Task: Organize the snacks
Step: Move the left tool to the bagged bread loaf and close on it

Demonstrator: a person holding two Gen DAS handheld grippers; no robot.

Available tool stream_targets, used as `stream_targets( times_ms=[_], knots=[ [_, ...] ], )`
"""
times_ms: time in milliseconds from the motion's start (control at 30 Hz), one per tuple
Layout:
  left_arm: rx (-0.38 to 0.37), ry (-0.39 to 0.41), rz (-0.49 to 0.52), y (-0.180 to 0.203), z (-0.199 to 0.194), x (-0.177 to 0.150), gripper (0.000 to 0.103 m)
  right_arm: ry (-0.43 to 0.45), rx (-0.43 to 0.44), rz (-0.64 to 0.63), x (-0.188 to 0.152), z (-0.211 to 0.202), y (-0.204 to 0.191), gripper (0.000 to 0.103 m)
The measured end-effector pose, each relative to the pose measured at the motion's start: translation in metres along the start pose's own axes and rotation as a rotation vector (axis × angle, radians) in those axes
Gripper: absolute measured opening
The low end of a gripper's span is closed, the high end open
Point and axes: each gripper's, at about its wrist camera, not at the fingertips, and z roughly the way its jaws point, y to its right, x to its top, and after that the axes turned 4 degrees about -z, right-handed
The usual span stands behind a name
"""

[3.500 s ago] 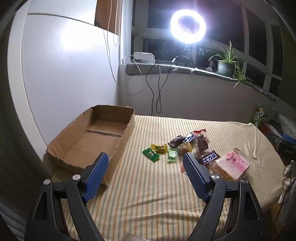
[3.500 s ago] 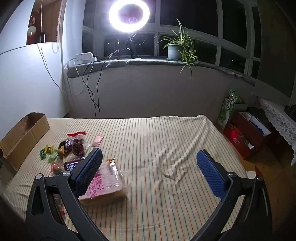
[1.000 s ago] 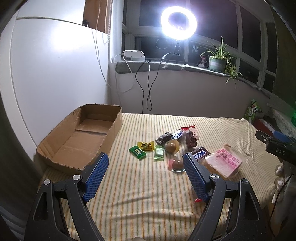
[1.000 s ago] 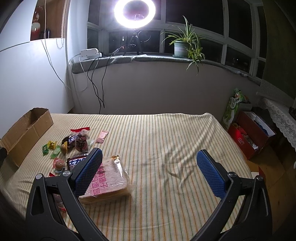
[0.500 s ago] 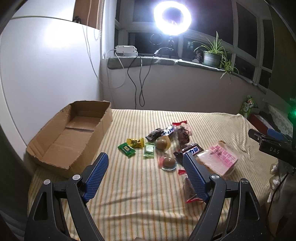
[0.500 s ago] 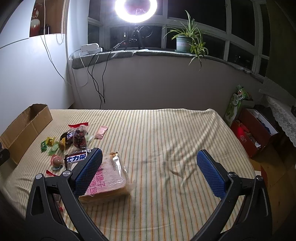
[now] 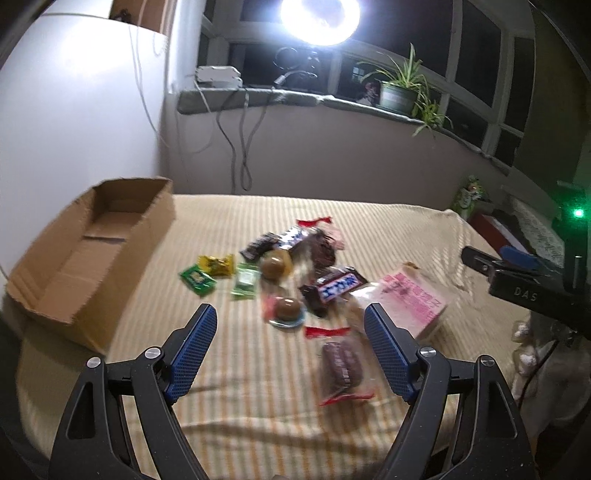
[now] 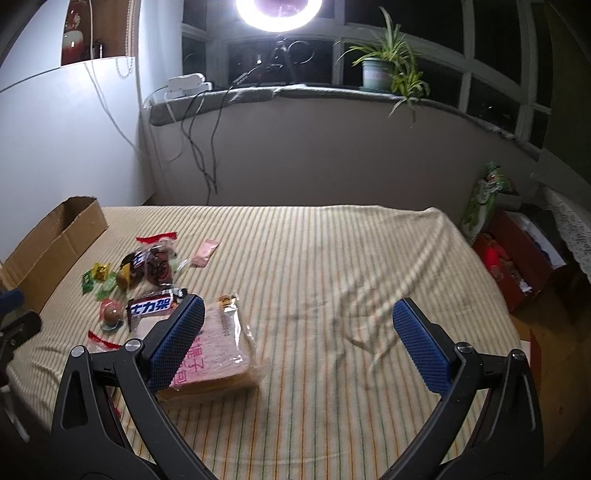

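Both grippers hover empty, jaws wide apart: left gripper (image 7: 290, 341), right gripper (image 8: 297, 341). Snacks (image 7: 291, 273) lie scattered mid-bed, the cardboard box (image 7: 85, 254) at their nine o'clock. Slippery wrappers could squirt free if pinched carelessly.

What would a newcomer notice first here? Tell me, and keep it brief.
First, the glaring ring light at the dark window above the sill. Next, the heap of snacks on the striped bedspread, with the pink bread bag nearest the right gripper. The cardboard box lies open at the bed's left edge, and both grippers hang open and hold nothing; the left gripper faces the heap.
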Motion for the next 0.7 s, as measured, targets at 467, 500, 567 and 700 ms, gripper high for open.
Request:
stream_targets(
  times_ms=[467, 500, 567, 700],
  knots=[
    [-0.251, -0.175, -0.037, 0.037, 0.038, -0.008, 0.058, -0.194, 0.401, 0.041, -0.008, 0.045, 0.004, 0.089],
    [-0.262, -0.18, -0.033, 0.04, 0.039, -0.008, 0.056, -0.211, 0.421, 0.046, -0.009, 0.049, 0.003, 0.088],
    [-0.285, -0.195, -0.031, 0.046, 0.043, -0.009, 0.054, -0.231, 0.44, 0.046, -0.009, 0.054, 0.002, 0.088],
    [-0.301, -0.229, -0.023, 0.055, 0.052, -0.008, 0.053, -0.283, 0.496, 0.047, -0.01, 0.064, 0.001, 0.085]
  ],
)
